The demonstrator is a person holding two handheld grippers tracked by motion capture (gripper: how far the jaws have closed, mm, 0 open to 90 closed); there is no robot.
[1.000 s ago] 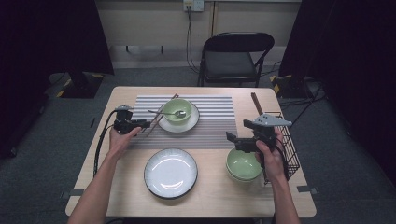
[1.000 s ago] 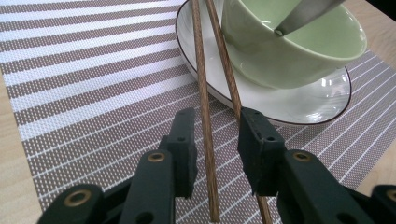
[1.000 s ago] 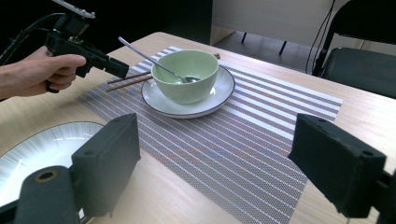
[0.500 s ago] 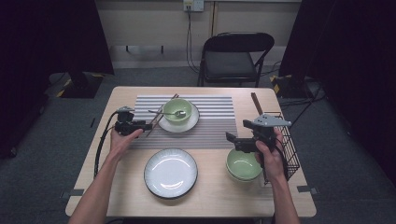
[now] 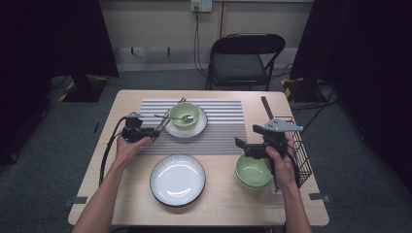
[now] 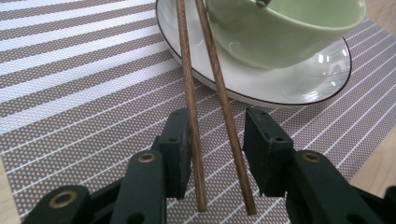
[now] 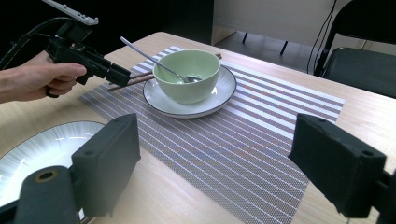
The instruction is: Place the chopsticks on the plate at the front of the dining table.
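1. Chopsticks (image 6: 205, 116) are lying between the jaws of my left gripper (image 6: 217, 140), their far ends leaning on the rim of the white plate (image 6: 280, 88) under the green bowl (image 6: 285, 28).
2. My left gripper's jaws have just been closing, and the left pad is touching one stick while a gap is showing between the right pad and the other, so I am not clamping the pair yet.
3. I am holding that gripper low over the striped placemat (image 5: 218, 131), at the left of the plate, as the high view shows.
4. My right gripper (image 5: 243, 145) is hanging with its jaws wide apart and nothing between them, above a second green bowl (image 5: 252, 172) near the wire basket (image 5: 301, 155).
5. A spoon (image 7: 159, 65) is resting in the far bowl, and an empty plate (image 5: 177, 179) is sitting on the table (image 5: 228, 204) near me.
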